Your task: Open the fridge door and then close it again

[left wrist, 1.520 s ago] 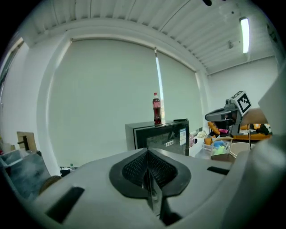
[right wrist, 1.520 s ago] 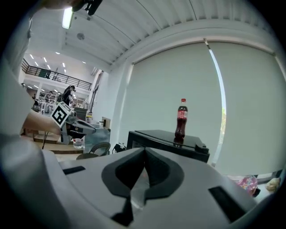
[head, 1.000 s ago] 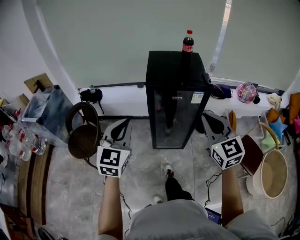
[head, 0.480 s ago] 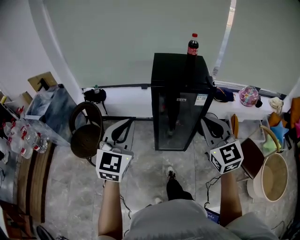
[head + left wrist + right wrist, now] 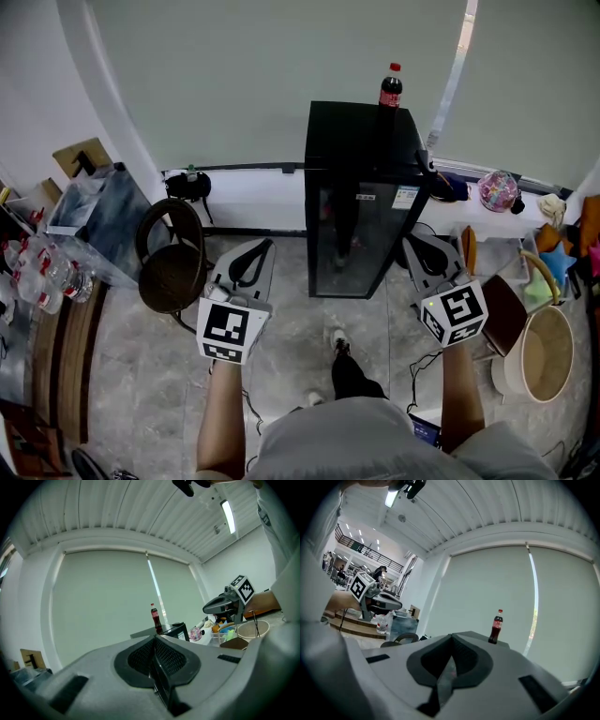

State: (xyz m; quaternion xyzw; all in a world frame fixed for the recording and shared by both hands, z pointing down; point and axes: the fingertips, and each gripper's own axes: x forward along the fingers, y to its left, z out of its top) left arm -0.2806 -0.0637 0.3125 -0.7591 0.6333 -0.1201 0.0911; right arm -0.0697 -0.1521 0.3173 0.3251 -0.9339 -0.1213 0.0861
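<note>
A black fridge (image 5: 361, 202) with a glass door stands against the back wall, its door closed. On its top is a cola bottle (image 5: 390, 86), also in the left gripper view as the bottle (image 5: 154, 618) and in the right gripper view as the bottle (image 5: 497, 626). My left gripper (image 5: 265, 247) hangs in front of the fridge to its left, shut and empty, well short of the door. The right gripper (image 5: 410, 242) is near the fridge's lower right corner, apart from it, also shut with nothing held. In each gripper view the jaws meet.
A round dark chair (image 5: 169, 267) stands left of the left gripper. A low table with water bottles (image 5: 37, 281) lines the left edge. A tan basket (image 5: 547, 349) and coloured clutter fill the right side. The person's foot (image 5: 337, 343) is on the tiled floor before the fridge.
Only the head view's framing has shifted slightly. Both grippers hold their places and stay shut, and the fridge door stays closed.
</note>
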